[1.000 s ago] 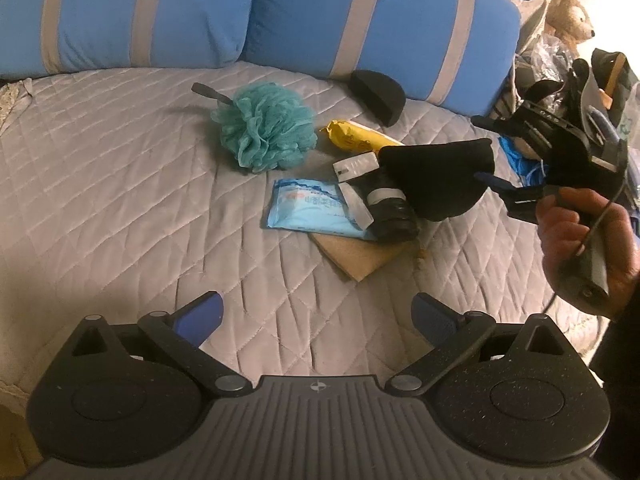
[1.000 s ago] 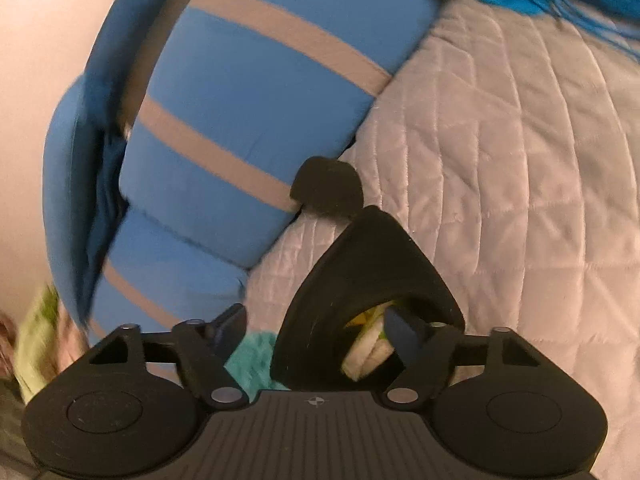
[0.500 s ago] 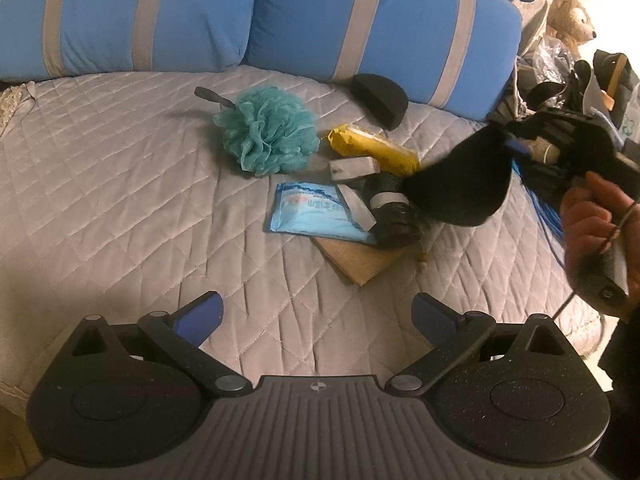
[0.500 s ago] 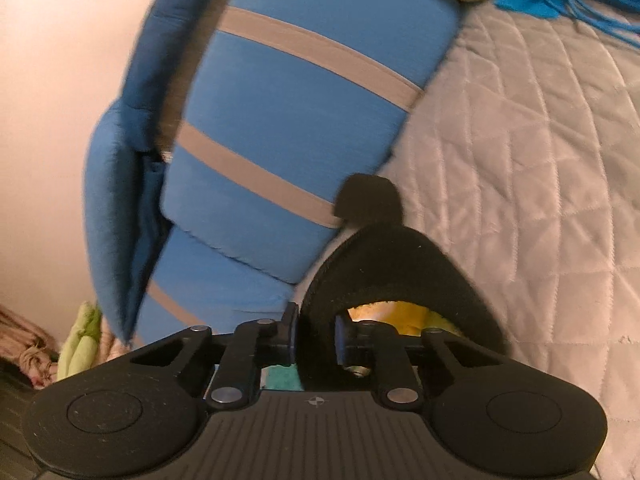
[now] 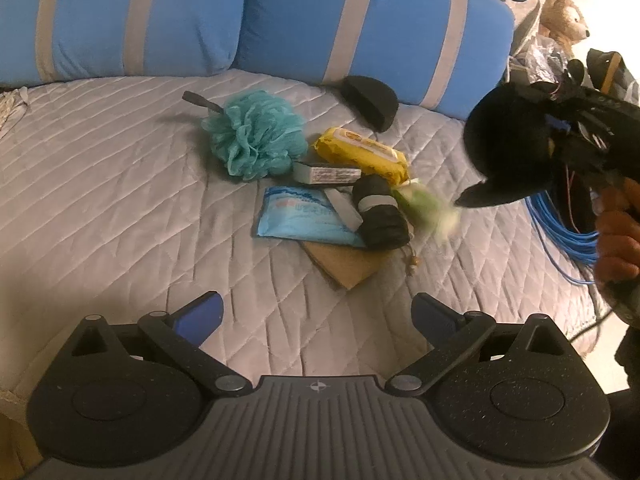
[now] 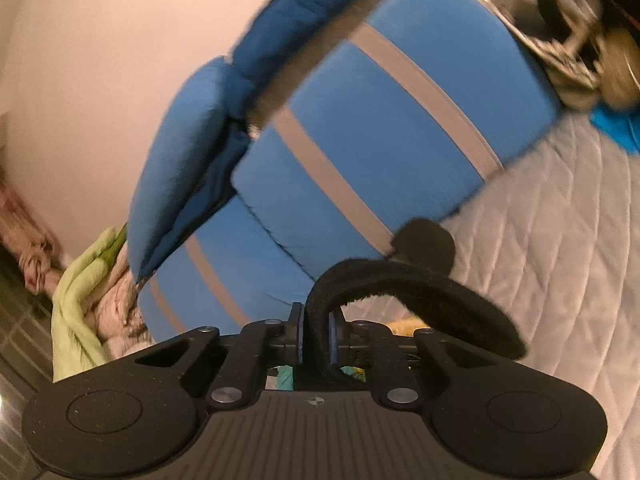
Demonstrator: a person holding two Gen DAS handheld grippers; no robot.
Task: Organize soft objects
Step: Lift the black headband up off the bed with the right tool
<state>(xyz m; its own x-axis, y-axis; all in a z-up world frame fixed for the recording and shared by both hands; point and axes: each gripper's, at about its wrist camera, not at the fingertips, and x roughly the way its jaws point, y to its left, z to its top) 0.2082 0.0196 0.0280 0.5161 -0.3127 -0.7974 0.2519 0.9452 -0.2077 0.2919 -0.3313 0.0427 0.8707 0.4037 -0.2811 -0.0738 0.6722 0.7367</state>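
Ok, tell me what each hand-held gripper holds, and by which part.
The right hand-held gripper pinches the black soft cup by its rim edge, lifted off the bed. The left hand-held gripper is open, holding nothing.

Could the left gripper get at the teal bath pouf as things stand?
Probably yes. The left gripper is open and empty, and the teal bath pouf lies uncovered on the quilt ahead, slightly left. Only bare quilt lies between; the yellow wipes pack sits to its right, apart.
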